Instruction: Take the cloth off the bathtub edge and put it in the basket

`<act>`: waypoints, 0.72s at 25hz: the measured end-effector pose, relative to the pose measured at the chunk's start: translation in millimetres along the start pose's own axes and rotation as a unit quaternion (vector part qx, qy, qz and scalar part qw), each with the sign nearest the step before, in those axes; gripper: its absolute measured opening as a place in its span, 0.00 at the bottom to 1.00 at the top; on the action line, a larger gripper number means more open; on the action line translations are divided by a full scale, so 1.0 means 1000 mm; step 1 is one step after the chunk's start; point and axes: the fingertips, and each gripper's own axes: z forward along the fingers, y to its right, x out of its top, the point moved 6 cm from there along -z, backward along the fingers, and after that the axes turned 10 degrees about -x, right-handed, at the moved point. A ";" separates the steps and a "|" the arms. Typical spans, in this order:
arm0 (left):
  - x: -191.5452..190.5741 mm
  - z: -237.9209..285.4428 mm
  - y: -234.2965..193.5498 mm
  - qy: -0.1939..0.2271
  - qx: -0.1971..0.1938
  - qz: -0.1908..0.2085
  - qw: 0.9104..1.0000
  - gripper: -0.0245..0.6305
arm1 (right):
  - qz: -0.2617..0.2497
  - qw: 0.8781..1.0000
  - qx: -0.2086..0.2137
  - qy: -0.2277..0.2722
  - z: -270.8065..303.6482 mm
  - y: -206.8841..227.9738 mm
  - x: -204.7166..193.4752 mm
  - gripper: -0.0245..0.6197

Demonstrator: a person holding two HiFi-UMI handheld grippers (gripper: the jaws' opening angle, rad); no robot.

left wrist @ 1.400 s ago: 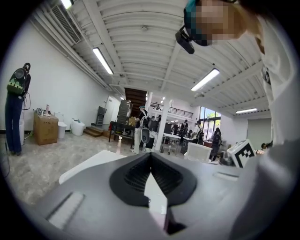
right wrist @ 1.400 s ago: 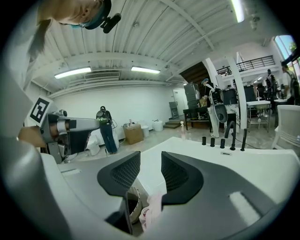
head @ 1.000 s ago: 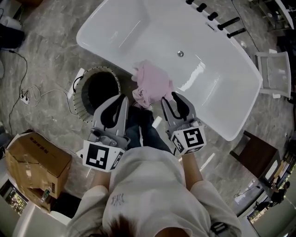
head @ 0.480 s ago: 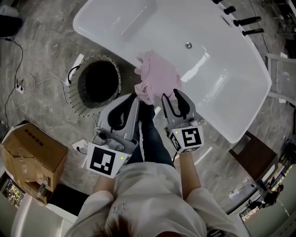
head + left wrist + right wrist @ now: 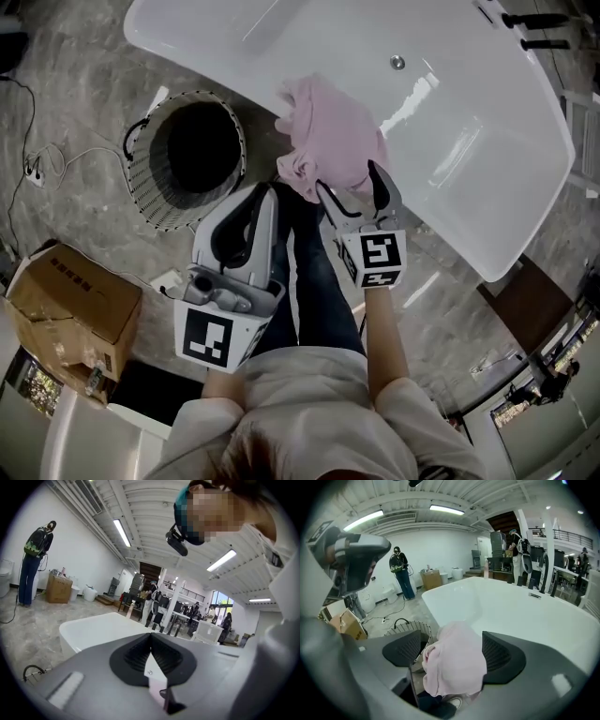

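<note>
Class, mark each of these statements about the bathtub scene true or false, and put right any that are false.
1. The pink cloth is draped over the edge of the bathtub. True.
2. The basket stands on the floor beside the bathtub. True.
3. The right gripper is shut tight. False: its jaws stand apart and have just been opening, with the cloth between them.
4. The left gripper grips the cloth. False: its jaws are together with nothing between them.
5. The cardboard box sits in the bathtub. False: it is on the floor.
</note>
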 end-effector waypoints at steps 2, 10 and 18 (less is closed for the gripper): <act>-0.011 0.003 -0.001 -0.005 -0.005 -0.010 1.000 0.05 | -0.006 1.000 -0.008 -0.011 0.012 0.003 -0.012 0.68; -0.040 0.012 -0.002 -0.028 -0.024 -0.029 0.999 0.05 | -0.030 0.995 -0.019 -0.089 0.063 0.008 -0.071 0.76; -0.037 0.008 -0.003 -0.028 -0.025 -0.029 0.999 0.05 | -0.133 0.983 -0.084 -0.091 0.081 0.006 -0.094 0.75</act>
